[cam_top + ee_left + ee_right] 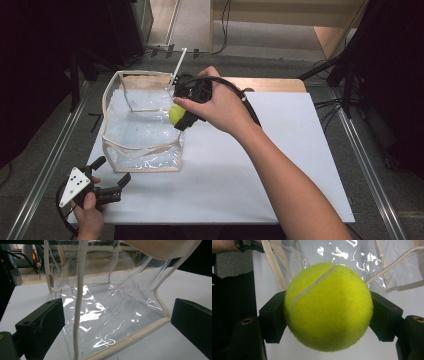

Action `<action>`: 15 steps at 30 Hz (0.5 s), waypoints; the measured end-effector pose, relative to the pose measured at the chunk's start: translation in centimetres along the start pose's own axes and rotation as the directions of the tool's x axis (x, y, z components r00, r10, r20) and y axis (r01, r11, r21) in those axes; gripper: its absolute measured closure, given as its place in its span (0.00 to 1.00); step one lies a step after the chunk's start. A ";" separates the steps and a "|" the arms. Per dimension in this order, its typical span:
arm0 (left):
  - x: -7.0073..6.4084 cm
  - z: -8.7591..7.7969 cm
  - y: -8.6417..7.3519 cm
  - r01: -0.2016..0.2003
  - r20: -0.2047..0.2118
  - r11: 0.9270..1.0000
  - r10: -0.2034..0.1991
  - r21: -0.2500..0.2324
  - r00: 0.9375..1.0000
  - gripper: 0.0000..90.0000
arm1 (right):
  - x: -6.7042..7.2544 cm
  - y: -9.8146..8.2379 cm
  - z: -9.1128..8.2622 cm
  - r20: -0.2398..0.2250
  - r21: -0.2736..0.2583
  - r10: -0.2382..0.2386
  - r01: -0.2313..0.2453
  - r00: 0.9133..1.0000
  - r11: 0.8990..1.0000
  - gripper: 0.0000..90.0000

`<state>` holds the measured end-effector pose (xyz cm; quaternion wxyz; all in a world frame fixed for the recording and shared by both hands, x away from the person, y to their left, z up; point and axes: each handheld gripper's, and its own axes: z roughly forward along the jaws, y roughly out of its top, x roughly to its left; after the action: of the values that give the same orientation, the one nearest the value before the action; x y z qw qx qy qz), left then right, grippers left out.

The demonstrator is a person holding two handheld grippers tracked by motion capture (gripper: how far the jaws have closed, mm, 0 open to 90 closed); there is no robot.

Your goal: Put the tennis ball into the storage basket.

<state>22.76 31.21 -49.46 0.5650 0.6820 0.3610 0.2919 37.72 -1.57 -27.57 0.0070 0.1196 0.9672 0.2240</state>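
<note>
Overhead, the right hand-held gripper (178, 116) pinches a yellow tennis ball (176, 113), seemingly just above the clear bag's (142, 131) rim, while the left hand-held gripper (114, 172) rests spread on the desk (280, 165).

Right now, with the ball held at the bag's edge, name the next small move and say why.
Probably carry the tennis ball a little further left, over the mouth of the clear bag, before releasing. The right tongs grip it at the bag's right rim, not yet over the middle. The left tongs wait open near its front corner.
</note>
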 end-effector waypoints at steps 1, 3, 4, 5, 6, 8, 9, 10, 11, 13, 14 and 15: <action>0.0 0.0 0.0 0.001 0.000 1.000 -0.001 0.000 1.000 0.00 | 0.0 0.1 0.0 0.000 0.003 -0.001 0.001 1.000 1.000 0.26; 0.0 0.0 0.0 0.000 0.001 1.000 0.000 0.000 1.000 0.00 | 0.1 0.2 0.1 0.000 0.003 0.000 0.000 1.000 1.000 0.26; 0.0 0.0 0.0 0.000 0.001 1.000 0.000 -0.001 1.000 0.00 | 0.1 0.4 0.2 -0.001 0.004 -0.005 0.005 1.000 1.000 0.26; 0.0 0.0 0.0 0.000 0.001 1.000 0.000 -0.001 1.000 0.00 | 0.1 0.4 0.2 -0.001 0.004 -0.005 0.005 1.000 1.000 0.26; 0.0 0.0 0.0 0.001 0.001 1.000 -0.001 -0.001 1.000 0.00 | 0.2 0.7 0.3 -0.001 0.004 -0.009 0.009 1.000 1.000 0.26; 0.0 0.0 0.0 0.002 0.001 1.000 -0.002 -0.002 1.000 0.00 | 0.2 0.8 0.4 -0.001 0.004 -0.009 0.009 1.000 1.000 0.26; 0.0 0.0 0.0 0.001 0.001 1.000 -0.001 -0.001 1.000 0.00 | 0.2 1.0 0.5 -0.002 0.003 -0.010 0.010 1.000 1.000 0.26; 0.0 0.0 0.0 0.001 0.001 1.000 -0.001 -0.001 1.000 0.00 | 0.2 1.1 0.6 -0.002 0.002 -0.010 0.010 1.000 1.000 0.26; 0.0 0.0 0.0 0.001 0.001 1.000 -0.001 -0.002 1.000 0.00 | 0.2 1.2 0.7 -0.003 0.002 -0.011 0.011 1.000 1.000 0.26; 0.0 0.0 0.0 0.001 0.001 1.000 -0.001 -0.001 1.000 0.00 | 0.2 1.3 0.8 -0.001 0.005 -0.014 0.014 1.000 1.000 0.26; 0.0 0.0 0.0 0.001 0.001 1.000 -0.001 -0.001 1.000 0.00 | 0.3 1.4 0.9 -0.004 0.006 -0.018 0.018 1.000 1.000 0.26; 0.0 0.0 0.0 0.001 0.002 1.000 -0.001 -0.001 1.000 0.00 | 0.3 1.5 1.0 -0.004 0.007 -0.016 0.016 1.000 1.000 0.26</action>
<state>22.76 31.23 -49.46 0.5659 0.6818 0.3607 0.2914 37.86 0.24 -27.78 0.0066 0.1116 0.9689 0.2208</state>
